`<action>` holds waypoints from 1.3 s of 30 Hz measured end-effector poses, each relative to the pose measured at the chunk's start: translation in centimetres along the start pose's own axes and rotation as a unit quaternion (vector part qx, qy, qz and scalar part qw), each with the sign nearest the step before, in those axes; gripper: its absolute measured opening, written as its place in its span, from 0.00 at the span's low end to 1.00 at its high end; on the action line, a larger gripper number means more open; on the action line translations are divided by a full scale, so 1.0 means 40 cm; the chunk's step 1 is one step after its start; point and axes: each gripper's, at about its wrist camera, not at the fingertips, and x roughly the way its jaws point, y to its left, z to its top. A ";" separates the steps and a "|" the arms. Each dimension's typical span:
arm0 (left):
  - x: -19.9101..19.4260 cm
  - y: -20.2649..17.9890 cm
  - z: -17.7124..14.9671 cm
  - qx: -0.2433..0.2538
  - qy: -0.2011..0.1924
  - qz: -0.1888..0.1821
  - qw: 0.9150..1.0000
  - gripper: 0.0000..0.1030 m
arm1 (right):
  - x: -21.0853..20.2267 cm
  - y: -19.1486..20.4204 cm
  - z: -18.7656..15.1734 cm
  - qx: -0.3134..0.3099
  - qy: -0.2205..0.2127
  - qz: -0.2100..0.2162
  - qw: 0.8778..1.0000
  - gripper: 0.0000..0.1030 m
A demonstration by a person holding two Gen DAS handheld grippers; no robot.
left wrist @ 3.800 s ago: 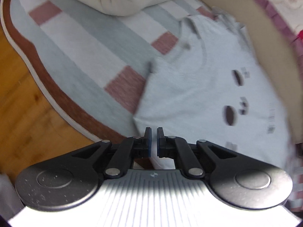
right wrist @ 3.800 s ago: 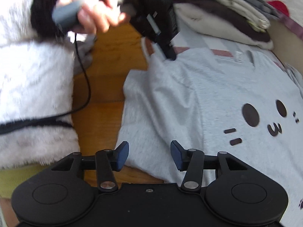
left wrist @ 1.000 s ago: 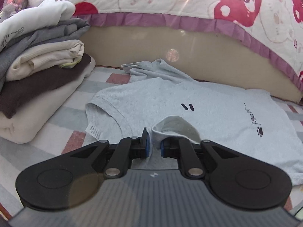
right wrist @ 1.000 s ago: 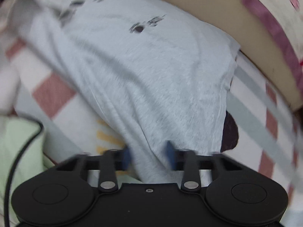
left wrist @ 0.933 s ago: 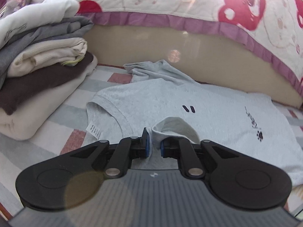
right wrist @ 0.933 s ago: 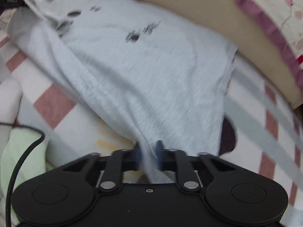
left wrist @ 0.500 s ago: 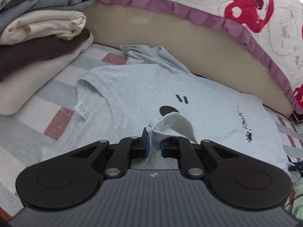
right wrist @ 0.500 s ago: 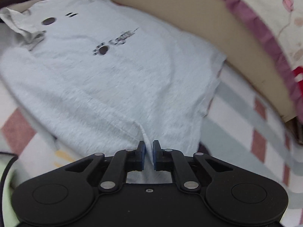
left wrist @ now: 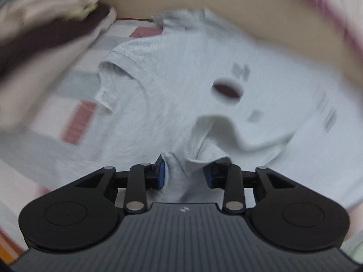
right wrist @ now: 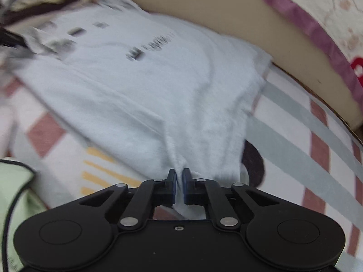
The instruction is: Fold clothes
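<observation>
A light grey T-shirt (left wrist: 172, 83) with a dark cat-face print lies spread on a striped rug (left wrist: 74, 122). In the left wrist view my left gripper (left wrist: 184, 173) stands open, its blue pads (left wrist: 160, 175) apart, with a bunched sleeve of the shirt lying loose between them. In the right wrist view the same T-shirt (right wrist: 140, 74) stretches away from me, and my right gripper (right wrist: 179, 182) is shut on its near hem, which is pulled up into a ridge. Both views are blurred by motion.
A stack of folded clothes (left wrist: 43, 22) sits at the left of the rug. A beige bed base (right wrist: 226, 20) with a purple-trimmed quilt (right wrist: 317, 29) runs along the far side. A pale green cloth (right wrist: 13, 181) and a black cable lie at my lower left.
My left gripper has opened and let go of the sleeve fold it was pinching. The right gripper stays shut on the hem and has pulled it a little nearer.
</observation>
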 end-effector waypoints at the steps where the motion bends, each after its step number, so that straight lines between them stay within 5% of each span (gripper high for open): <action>1: 0.001 -0.011 -0.005 0.015 -0.005 0.003 1.000 0.32 | -0.001 -0.003 -0.002 0.005 0.001 -0.002 1.000 0.03; 7: -0.017 -0.035 -0.007 0.031 -0.052 0.011 0.998 0.45 | 0.037 -0.030 0.005 0.048 -0.011 -0.003 0.999 0.12; 10: -0.029 -0.040 -0.004 0.029 -0.078 0.014 0.996 0.09 | 0.028 -0.025 0.006 0.055 -0.035 -0.013 0.998 0.03; 12: -0.037 -0.044 -0.002 0.028 -0.095 0.016 0.995 0.09 | -0.012 -0.023 0.003 0.065 -0.065 -0.017 0.996 0.02; 21: -0.420 0.039 -0.059 -0.050 -0.208 0.042 0.976 0.09 | -0.243 -0.005 -0.017 0.069 -0.161 0.001 0.985 0.01; 30: -0.679 0.009 -0.184 -0.089 -0.275 0.063 0.955 0.09 | -0.461 0.019 -0.098 0.040 -0.189 0.026 0.981 0.01; 35: -0.781 0.032 -0.280 -0.134 -0.235 0.061 0.961 0.09 | -0.560 0.054 -0.135 0.013 -0.161 0.065 0.985 0.01; 39: -0.694 0.064 -0.302 -0.150 -0.136 0.075 0.976 0.09 | -0.513 0.077 -0.137 -0.010 -0.109 0.074 0.991 0.01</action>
